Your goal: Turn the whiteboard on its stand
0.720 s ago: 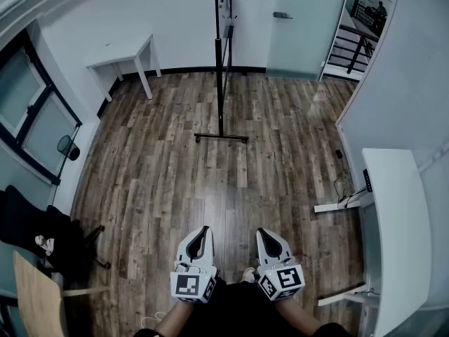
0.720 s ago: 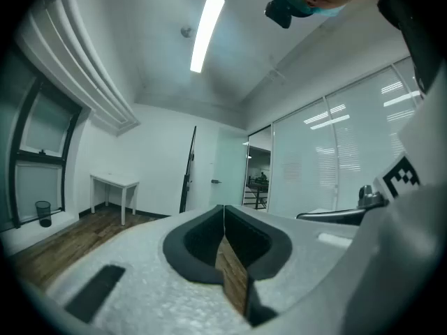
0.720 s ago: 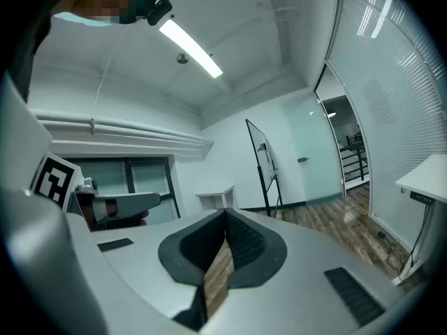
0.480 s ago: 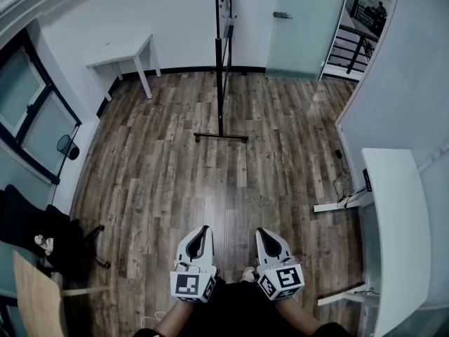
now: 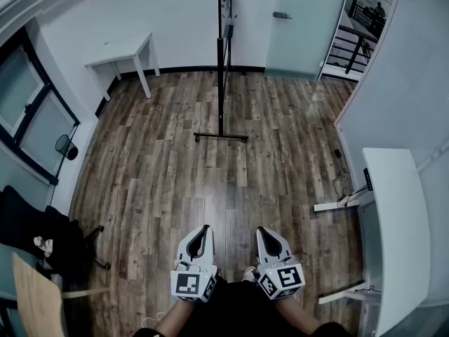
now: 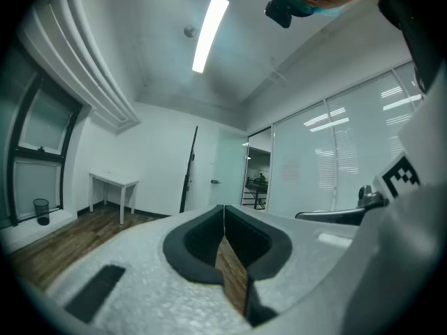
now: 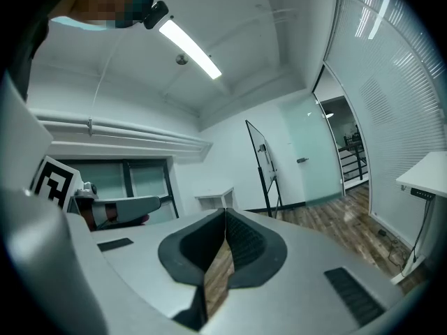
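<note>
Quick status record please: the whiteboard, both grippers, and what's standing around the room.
whiteboard: edge-on to the head view, upright on its stand, at the far end of the wood floor
stand base: on the floor, apart from the furniture
left gripper: jaws together, empty, held near the body
right gripper: jaws together, empty, beside the left one
contact with whiteboard: none
nearby: small white table at far left; white desk at right
</note>
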The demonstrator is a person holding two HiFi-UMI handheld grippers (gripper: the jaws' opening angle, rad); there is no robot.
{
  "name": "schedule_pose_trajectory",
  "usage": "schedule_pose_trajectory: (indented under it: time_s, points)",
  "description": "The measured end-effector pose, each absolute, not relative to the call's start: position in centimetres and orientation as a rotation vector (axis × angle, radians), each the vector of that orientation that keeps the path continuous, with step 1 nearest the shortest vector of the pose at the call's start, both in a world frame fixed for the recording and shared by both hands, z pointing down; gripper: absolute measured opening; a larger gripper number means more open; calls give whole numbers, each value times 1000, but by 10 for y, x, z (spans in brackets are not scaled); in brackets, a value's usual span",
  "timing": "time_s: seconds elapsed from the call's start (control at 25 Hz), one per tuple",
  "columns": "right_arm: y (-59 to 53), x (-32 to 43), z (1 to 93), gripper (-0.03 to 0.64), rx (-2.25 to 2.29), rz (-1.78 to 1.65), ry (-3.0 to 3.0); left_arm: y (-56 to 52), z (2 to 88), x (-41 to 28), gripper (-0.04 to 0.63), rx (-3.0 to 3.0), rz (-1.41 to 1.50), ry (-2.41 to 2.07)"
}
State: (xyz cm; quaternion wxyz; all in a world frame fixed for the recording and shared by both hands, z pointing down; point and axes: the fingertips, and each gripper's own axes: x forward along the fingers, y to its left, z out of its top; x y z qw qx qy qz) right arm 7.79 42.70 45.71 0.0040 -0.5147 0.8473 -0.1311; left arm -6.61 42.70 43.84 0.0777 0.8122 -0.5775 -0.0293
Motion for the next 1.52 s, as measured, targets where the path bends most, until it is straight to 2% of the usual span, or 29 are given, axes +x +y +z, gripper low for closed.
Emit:
schedule_pose_trajectory:
  time_s: [0.48, 0.88, 1.52]
  points:
    - [419, 15, 462, 14, -1641, -367, 2654, 417, 451, -121, 18, 2451, -90, -1671]
    - [394, -9, 472, 13, -1660, -389, 2633, 394, 463, -139, 18, 2463, -85, -1631]
    - [247, 0, 480, 14, -1620, -378, 2656, 255, 475, -127, 18, 2467, -54, -1653]
